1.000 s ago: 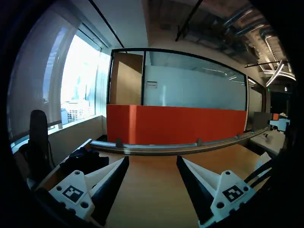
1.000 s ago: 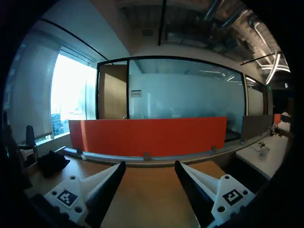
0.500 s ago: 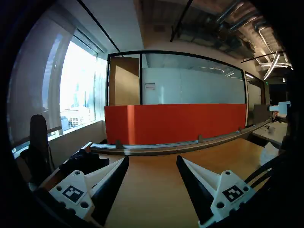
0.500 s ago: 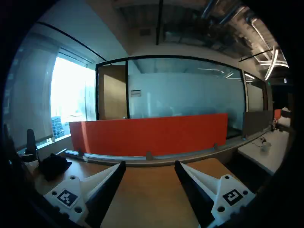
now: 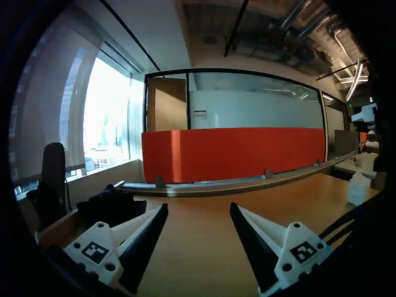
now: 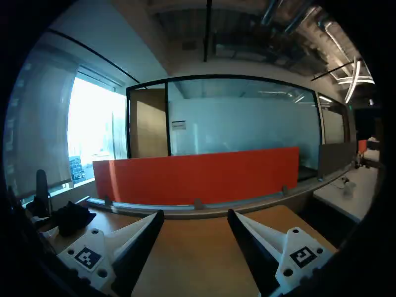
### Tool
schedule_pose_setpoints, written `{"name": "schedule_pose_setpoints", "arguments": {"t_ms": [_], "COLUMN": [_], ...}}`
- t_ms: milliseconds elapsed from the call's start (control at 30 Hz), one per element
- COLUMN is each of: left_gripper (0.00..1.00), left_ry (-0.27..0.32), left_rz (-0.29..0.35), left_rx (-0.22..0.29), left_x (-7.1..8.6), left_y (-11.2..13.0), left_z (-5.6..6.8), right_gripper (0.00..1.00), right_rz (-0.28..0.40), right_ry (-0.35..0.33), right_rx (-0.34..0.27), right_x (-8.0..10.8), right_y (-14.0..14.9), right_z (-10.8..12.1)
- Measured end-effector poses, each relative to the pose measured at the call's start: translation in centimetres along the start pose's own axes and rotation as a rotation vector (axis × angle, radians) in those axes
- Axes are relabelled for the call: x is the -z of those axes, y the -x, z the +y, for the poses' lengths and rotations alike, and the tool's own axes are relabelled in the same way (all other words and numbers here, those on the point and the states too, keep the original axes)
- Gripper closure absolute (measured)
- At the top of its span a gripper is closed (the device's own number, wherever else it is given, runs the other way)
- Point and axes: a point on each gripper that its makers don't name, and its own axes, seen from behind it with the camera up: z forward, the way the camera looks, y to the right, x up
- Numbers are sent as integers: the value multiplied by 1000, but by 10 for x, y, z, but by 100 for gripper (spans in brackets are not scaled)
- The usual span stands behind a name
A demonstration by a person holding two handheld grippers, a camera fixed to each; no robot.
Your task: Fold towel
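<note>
Left gripper view: a dark crumpled cloth (image 5: 111, 207), presumed the towel, is noted on the desk (image 5: 297, 198) at 10 o'clock. The left gripper (image 5: 198, 205) and right gripper (image 6: 195, 211) are held spread and empty. Limp, light handling is expected; a corner should be pinched.

My left gripper (image 5: 198, 205), two white wedge fingers (image 5: 106, 240) faced black inside, a square black-and-white marker (image 5: 95, 251) on each, dark screw holes (image 5: 100, 225) ringing the marker, black cables (image 5: 341, 223) just outboard of the right-hand marker, my right gripper (image 6: 195, 211) of matching build.

L gripper (image 5: 198, 232) jaws wide apart, nothing held, level, R gripper (image 6: 195, 237) same, fingers spread, empty
</note>
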Motion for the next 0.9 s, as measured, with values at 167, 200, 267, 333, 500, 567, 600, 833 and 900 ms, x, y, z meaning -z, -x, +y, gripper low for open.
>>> {"name": "schedule_pose_setpoints", "arguments": {"t_ms": [167, 200, 267, 333, 500, 567, 600, 833, 900], "left_gripper": [8, 8, 8, 8, 8, 7, 8, 8, 8], "left_ry": [-15, -18, -18, -19, -31, -32, -32, -37, -35], "left_rz": [6, 8, 14, 19, 25, 26, 26, 26, 27], "left_rx": [10, 12, 18, 22, 29, 33, 35, 39, 39], "left_x": [2, 2, 3, 4, 5, 4, 4, 4, 4], "left_y": [27, 32, 40, 47, 65, 72, 76, 88, 90], "left_z": [0, 1, 2, 3, 0, 0, 0, 4, 5], "right_gripper": [0, 0, 0, 0, 0, 0, 0, 0, 0], "right_rz": [5, 5, 10, 13, 15, 14, 14, 19, 23], "right_ry": [8, 9, 7, 6, 8, 5, 4, -2, -2], "right_rx": [7, 8, 9, 10, 12, 11, 11, 17, 19], "right_x": [-1, -1, -1, -1, -2, -2, -2, -2, -2], "right_y": [13, 16, 21, 26, 40, 44, 46, 47, 47], "right_z": [2, 3, 3, 4, 5, 5, 4, 5, 5]}}
